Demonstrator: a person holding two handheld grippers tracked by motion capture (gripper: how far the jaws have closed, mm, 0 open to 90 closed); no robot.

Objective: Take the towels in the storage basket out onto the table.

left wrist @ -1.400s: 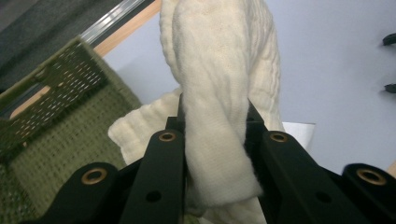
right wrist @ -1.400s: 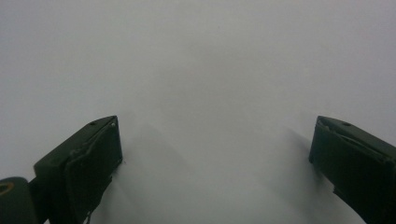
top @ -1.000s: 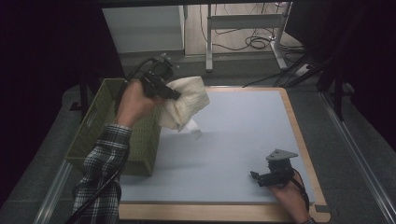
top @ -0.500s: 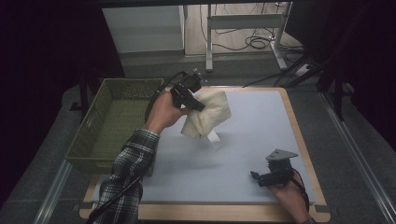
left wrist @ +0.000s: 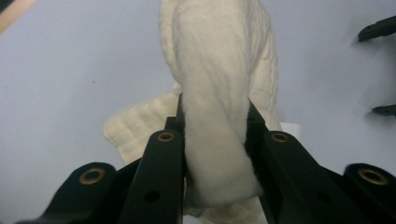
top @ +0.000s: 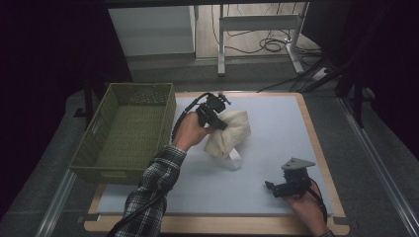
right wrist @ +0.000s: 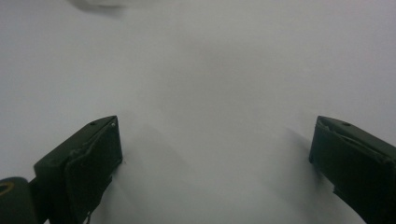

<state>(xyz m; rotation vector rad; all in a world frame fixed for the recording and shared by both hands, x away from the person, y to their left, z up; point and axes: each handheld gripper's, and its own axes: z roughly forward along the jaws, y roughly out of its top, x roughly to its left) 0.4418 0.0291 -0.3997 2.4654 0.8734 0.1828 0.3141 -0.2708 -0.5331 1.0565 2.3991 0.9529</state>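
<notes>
A: Far left, a green woven basket stands on the table edge, beside the pale blue mat. Nothing seen inside it from the high view.

B: Noted. Does anything stand between the basket and the cloth?

A: Only the person's plaid sleeve and hand, coming up from the bottom edge just right of the basket. Beyond the table, a metal desk frame and loose cables on the floor.

B: The left gripper?

A: The left gripper is over the mat near its middle, just right of the basket. Its jaws are clamped on a cream towel; the left gripper view has the cloth bunched thick between both jaws, pads pressing its sides. The towel hangs down from the grip; its lower fold and a white tag look to meet the mat, though actual contact is hard to tell.

B: And to the right?

A: The right gripper sits low at the mat's near right corner, well apart from the towel. In the right gripper view its jaws stand wide, bare mat between them, gripping nothing.
</notes>
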